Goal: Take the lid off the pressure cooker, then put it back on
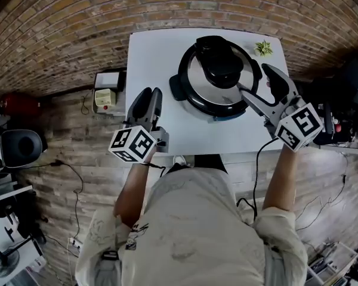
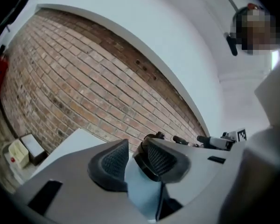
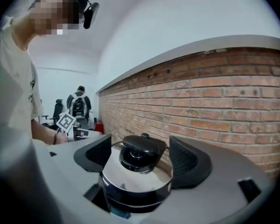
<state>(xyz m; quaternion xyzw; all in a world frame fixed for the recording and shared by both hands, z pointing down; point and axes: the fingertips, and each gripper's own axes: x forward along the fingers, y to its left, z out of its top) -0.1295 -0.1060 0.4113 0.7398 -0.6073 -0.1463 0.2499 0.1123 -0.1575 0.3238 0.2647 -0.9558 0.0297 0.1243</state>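
The right gripper was released, its jaws spread wide with no pad pressing on anything. The left gripper was also unclenched, its jaws partly apart and holding nothing.

The pressure cooker was round, with a dark body. Its polished steel lid was seated on top and carried a bulky black handle at its centre.

It stood on the white table, toward the far right. The right gripper was just beside its right flank and pointed at it, so in the right gripper view the lid sat framed between the two open jaws. The left gripper hung near the table's front left edge, well apart from the cooker. A small green thing lay at the table's far right corner, and a brick wall rose behind.
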